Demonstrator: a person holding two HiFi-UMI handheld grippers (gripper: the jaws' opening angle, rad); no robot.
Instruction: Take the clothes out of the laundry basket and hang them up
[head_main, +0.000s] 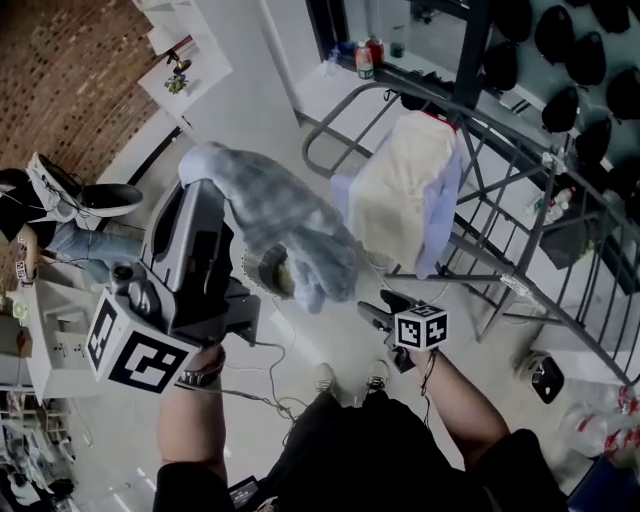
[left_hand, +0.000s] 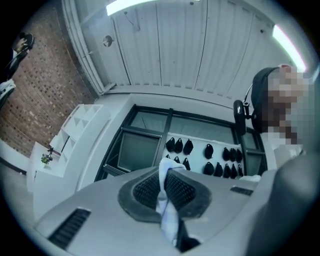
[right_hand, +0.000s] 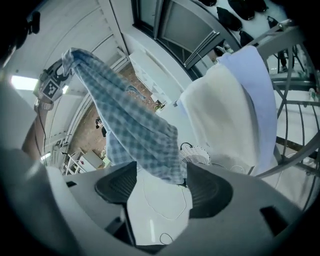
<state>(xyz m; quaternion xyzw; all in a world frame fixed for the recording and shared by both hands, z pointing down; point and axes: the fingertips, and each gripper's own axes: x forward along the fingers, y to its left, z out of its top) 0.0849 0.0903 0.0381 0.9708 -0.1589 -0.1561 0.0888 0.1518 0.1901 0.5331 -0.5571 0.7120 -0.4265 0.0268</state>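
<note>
We are holding the checked cloth (head_main: 275, 220) clamped in the closed left gripper (left_hand: 166, 192) at upper left of the head view, its length running diagonally down-right, its free hem hanging just ahead of the nearer, wide-open, empty right gripper (right_hand: 162, 192).

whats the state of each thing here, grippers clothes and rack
left hand-held gripper: shut on checked cloth
right hand-held gripper: open, gripping nothing
checked cloth: held up, hanging
cream garment: draped over drying rack
lilac garment: draped on the rack too
drying rack: unfolded, standing
</note>
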